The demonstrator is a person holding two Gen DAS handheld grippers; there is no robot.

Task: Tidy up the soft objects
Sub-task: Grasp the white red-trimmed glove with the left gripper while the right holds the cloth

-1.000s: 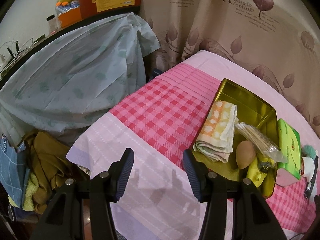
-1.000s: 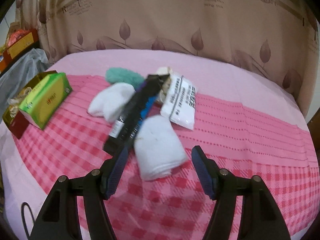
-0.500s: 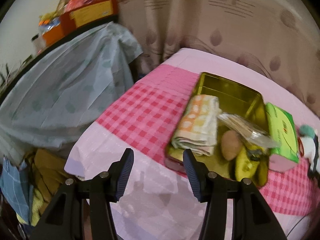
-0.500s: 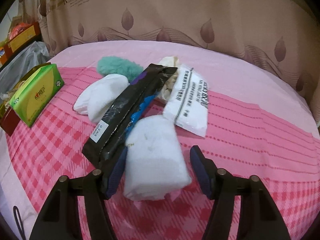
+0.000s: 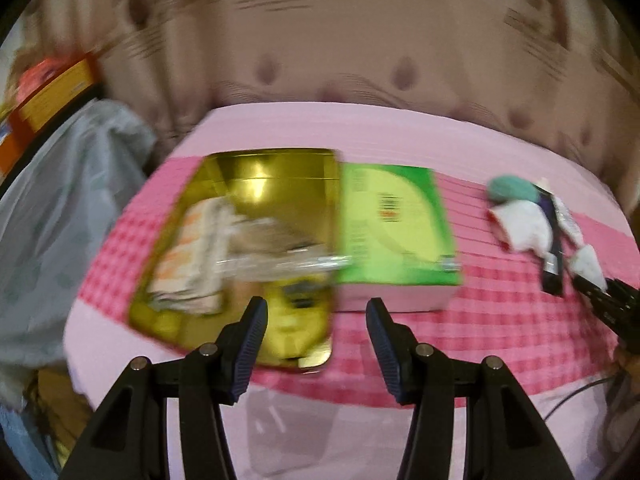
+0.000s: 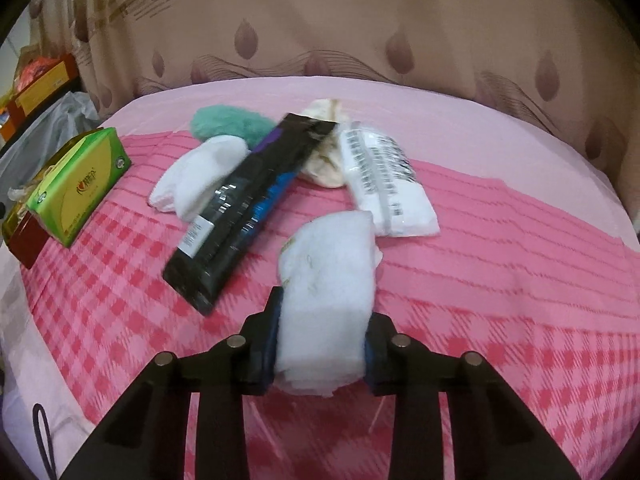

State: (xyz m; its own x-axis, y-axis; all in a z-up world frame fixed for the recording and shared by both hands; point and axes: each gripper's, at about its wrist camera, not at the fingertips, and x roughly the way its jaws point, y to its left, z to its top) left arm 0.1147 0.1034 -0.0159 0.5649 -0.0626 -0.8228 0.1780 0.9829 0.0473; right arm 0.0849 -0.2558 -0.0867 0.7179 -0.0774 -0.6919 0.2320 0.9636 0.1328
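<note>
In the right wrist view my right gripper (image 6: 324,320) is closing its jaws on a folded white cloth (image 6: 328,264), and both pads press its sides. Behind it on the pink checked bedcover (image 6: 500,280) lie a black packet (image 6: 248,204), another white cloth (image 6: 200,176), a teal fluffy item (image 6: 228,122), a cream cloth (image 6: 324,160) and a white printed pack (image 6: 384,184). My left gripper (image 5: 316,312) is open with nothing between its fingers, at the near ends of a gold tin (image 5: 264,172) and a green tissue box (image 5: 392,228). The tin holds an orange-patterned towel (image 5: 188,248).
A clear bag of sticks (image 5: 272,260) and a yellow item (image 5: 292,312) also lie in the tin. A plastic-covered heap (image 5: 60,200) stands left of the bed below an orange box (image 5: 52,92). A leaf-print curtain (image 6: 360,20) hangs behind. A cable (image 6: 40,432) lies at the near left.
The right jaws have closed onto the folded white cloth. The left gripper has swung right, from the bed's left edge to in front of the tin and tissue box, still open.
</note>
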